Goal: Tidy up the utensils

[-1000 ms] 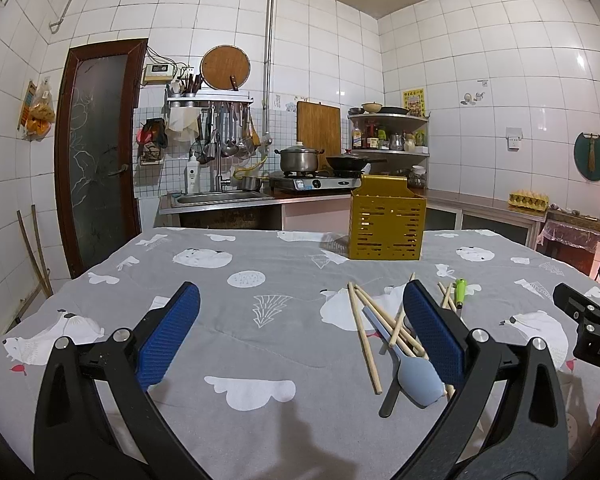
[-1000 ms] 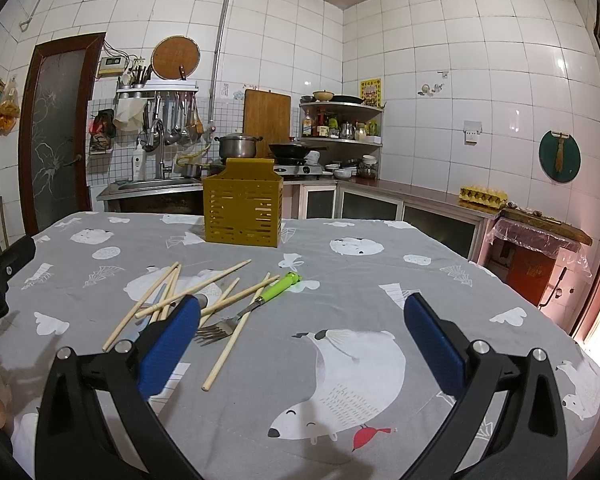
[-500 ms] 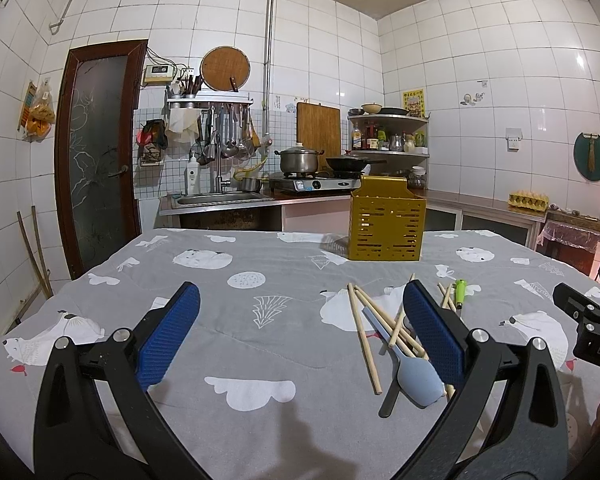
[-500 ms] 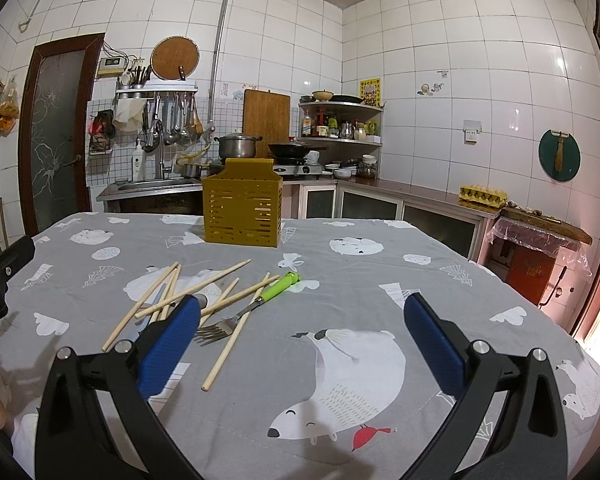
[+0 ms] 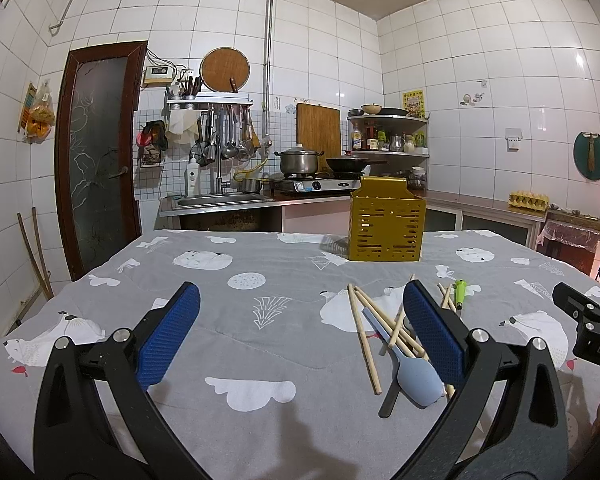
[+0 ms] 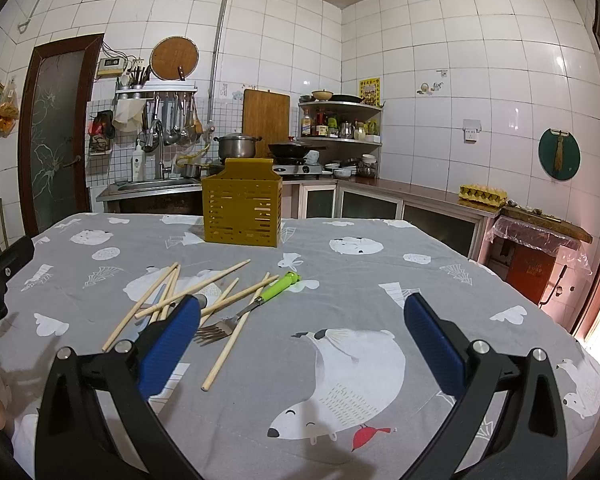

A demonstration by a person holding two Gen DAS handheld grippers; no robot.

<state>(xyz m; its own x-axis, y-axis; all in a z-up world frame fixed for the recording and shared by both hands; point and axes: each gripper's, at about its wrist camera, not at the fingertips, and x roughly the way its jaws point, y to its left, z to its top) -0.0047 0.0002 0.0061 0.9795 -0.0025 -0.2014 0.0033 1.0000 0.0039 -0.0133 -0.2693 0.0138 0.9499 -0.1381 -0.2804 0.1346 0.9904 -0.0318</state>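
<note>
1 yellow slotted caddy (image 6: 241,204) stands upright on the table (image 6: 380,280); its inside is hidden. In front of it lie loose chopsticks (image 6: 192,289), a green-handled fork (image 6: 256,304) and a blue spatula (image 5: 410,370). Left gripper (image 5: 300,336) and right gripper (image 6: 302,334) hover with jaws apart, holding nothing

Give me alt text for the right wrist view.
The open right gripper hovers empty over a grey bear-print tablecloth. Ahead to its left lie scattered wooden chopsticks and a green-handled fork. A yellow slotted holder stands farther back, with a tiled kitchen behind.
</note>
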